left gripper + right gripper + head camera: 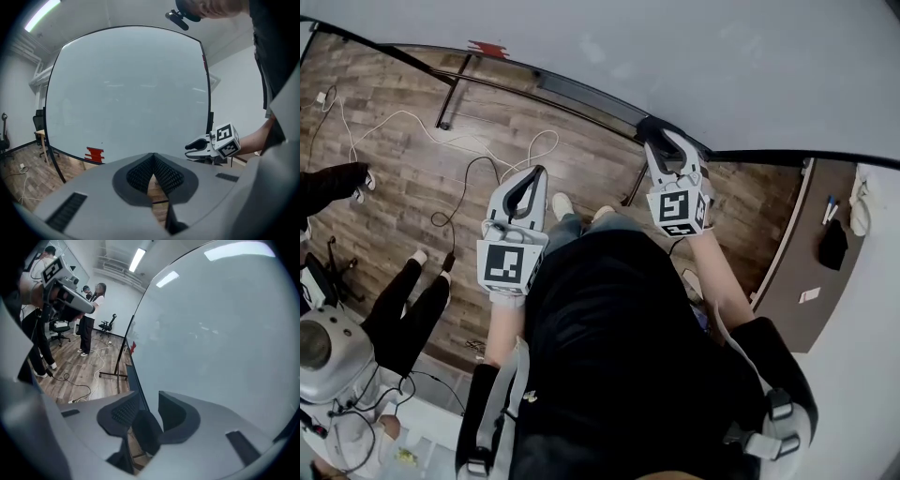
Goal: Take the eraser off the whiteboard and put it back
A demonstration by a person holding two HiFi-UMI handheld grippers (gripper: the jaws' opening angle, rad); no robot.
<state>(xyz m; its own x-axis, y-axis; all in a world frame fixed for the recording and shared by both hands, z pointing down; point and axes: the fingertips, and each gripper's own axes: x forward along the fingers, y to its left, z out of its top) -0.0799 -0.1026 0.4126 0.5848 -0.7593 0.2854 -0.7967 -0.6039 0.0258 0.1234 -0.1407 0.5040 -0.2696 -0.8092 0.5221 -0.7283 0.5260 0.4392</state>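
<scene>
the right tool [149, 411] pinches a dark block, likely the eraser [145, 434], close to the whiteboard [694, 56] at its lower edge; the left tool [153, 159] is pressed together on nothing. the eraser looks light, probably stiff-bodied with a soft face, so a hold across its narrow sides should suit.
</scene>
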